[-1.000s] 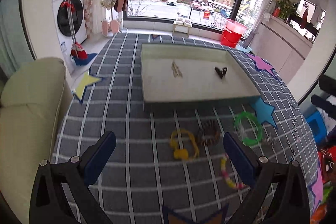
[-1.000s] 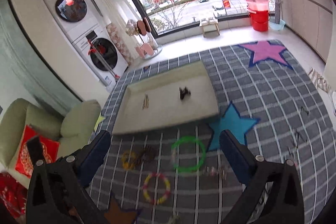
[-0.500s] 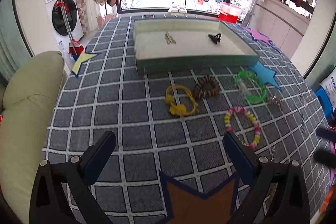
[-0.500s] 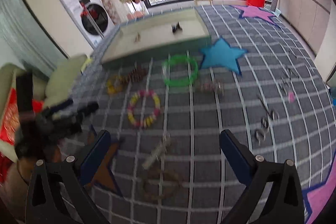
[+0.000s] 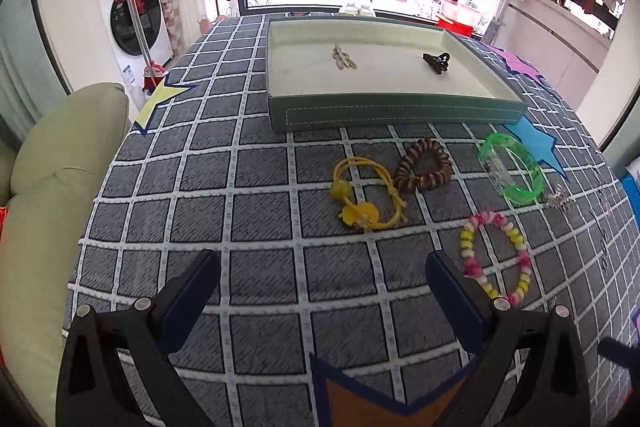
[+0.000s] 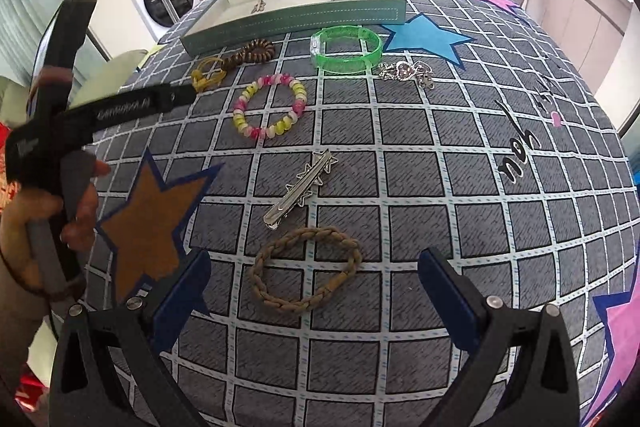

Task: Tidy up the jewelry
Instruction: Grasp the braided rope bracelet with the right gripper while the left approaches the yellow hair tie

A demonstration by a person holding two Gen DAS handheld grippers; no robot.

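Right wrist view: jaws of both grippers spread, empty; braided band (image 6: 306, 271) and silver clip (image 6: 301, 190) just ahead.

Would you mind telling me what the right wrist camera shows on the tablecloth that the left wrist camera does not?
Only the right wrist view shows the braided tan band and the silver star hair clip in front of the open right gripper, plus the hand holding the other gripper. Only the left wrist view shows the open left gripper from behind and the yellow star on the cloth. Both show the tray, green bangle, pink and yellow bead bracelet, brown spiral tie and yellow hair tie.
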